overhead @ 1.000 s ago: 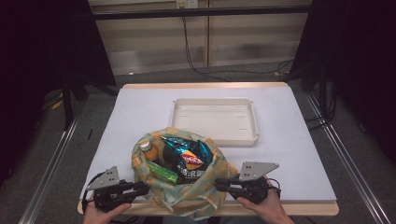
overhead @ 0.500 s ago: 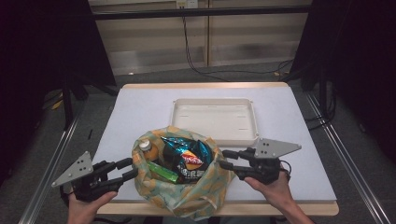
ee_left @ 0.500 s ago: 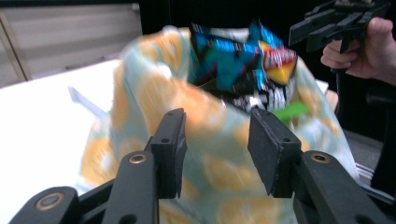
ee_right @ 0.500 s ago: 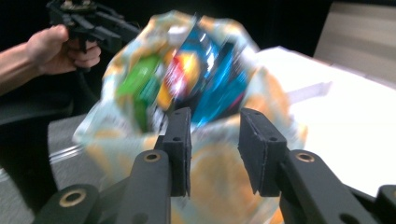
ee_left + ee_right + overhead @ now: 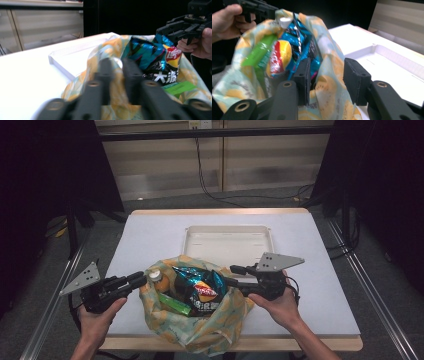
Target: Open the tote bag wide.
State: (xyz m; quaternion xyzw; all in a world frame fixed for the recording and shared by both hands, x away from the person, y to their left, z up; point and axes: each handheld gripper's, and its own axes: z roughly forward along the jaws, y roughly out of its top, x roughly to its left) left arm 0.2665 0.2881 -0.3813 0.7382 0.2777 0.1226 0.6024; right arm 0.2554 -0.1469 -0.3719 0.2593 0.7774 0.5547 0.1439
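Observation:
A cloth bag (image 5: 200, 330) printed with yellow fruit stands open at the table's front. Inside it are a blue chip bag (image 5: 200, 287), a green packet (image 5: 175, 304) and a white-capped bottle (image 5: 155, 275). My left gripper (image 5: 139, 279) is at the bag's left rim. Its jaws have just been closing, and in the left gripper view my left gripper (image 5: 116, 67) pinches the fabric. My right gripper (image 5: 234, 276) is at the right rim. Its jaws have just been opening. In the right gripper view my right gripper (image 5: 328, 65) straddles the bag's rim (image 5: 329, 87) with a wide gap.
A shallow white tray (image 5: 227, 232) lies behind the bag on the white table (image 5: 150, 235). The table's wooden front edge runs just under the bag. Dark floor, metal rails and cables surround the table.
Both hands have risen from the table's front edge to the bag's rim. The left gripper swung out leftwards, then came in onto the left rim. The bag's mouth is spread wider.

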